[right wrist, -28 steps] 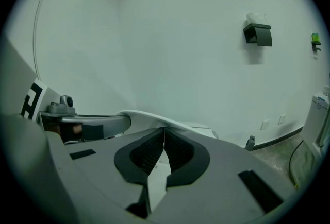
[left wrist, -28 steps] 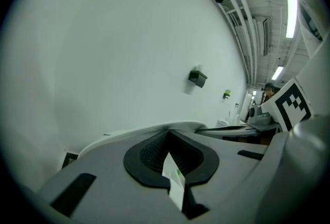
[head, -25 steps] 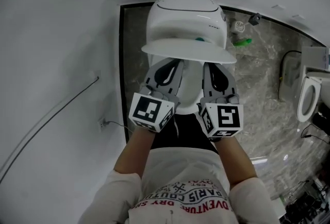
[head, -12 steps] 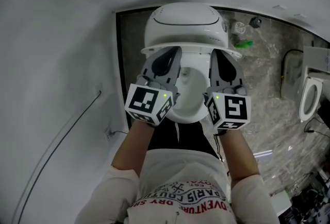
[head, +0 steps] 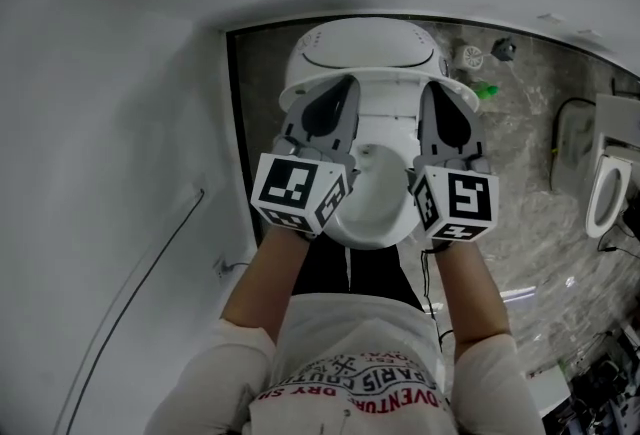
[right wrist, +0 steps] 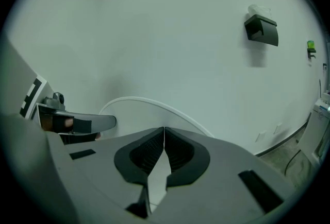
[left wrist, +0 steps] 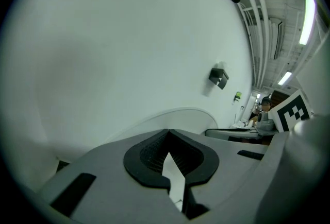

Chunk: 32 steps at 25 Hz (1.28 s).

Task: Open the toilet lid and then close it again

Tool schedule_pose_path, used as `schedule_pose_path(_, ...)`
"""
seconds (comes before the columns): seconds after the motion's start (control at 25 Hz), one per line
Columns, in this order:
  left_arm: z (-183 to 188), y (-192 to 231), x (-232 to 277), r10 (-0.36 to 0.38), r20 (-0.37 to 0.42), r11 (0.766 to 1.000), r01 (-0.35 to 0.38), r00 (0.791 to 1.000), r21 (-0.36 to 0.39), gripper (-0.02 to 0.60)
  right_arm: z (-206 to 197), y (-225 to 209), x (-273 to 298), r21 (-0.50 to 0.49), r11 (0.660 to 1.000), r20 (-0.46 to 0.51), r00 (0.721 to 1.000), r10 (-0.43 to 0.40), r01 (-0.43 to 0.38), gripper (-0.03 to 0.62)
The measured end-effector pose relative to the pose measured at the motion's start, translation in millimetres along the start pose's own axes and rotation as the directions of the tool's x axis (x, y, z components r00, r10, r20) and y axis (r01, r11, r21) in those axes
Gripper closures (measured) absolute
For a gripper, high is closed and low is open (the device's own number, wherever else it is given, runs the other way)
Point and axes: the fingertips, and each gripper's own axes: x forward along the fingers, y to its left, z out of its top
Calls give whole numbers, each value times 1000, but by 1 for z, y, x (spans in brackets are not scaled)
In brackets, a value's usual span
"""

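While each jaw pair is closed tip to tip, the left gripper (head: 335, 101) and right gripper (head: 441, 101) sit under the half-raised toilet lid (head: 362, 53), at 12 o'clock from the bowl (head: 375, 208).

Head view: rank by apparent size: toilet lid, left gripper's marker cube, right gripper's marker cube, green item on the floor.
1. toilet lid: largest.
2. left gripper's marker cube and right gripper's marker cube: look alike, not ranked; both are nearer the camera.
3. green item: smallest.

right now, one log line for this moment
toilet lid: part raised | left gripper: shut, tip at lid rim | right gripper: shut, tip at lid rim | bowl: showing
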Motion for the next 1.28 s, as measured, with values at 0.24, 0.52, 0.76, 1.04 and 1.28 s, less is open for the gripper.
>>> schedule_pose_path(0.24,-4,-12,-16,-8,2,1000,8,1000,-19,575,-7,15,-12,-4,999,-21,999,44,-44,580)
schedule_pose_path(0.52,-15,-56,-85,24,69,999,-22,997,-39,575,-14,37,-79,-23,993,8,993,119,-118,580)
schedule_pose_path(0.76,-25,-100,-160,66,111,997,-62,992,-34,575,-19,53,-156,-45,987,25,988,153,-151,580)
schedule_pose_path(1.04,-5,-139,-234,51,148,999,-47,988,-26,575,2,74,-231,-65,989,47,990,136,-133,580)
schedule_pose_path(1.28,45,-159,-298,26,213,998,-38,977,53,575,45,96,-298,-95,990,122,986,115,-103,580)
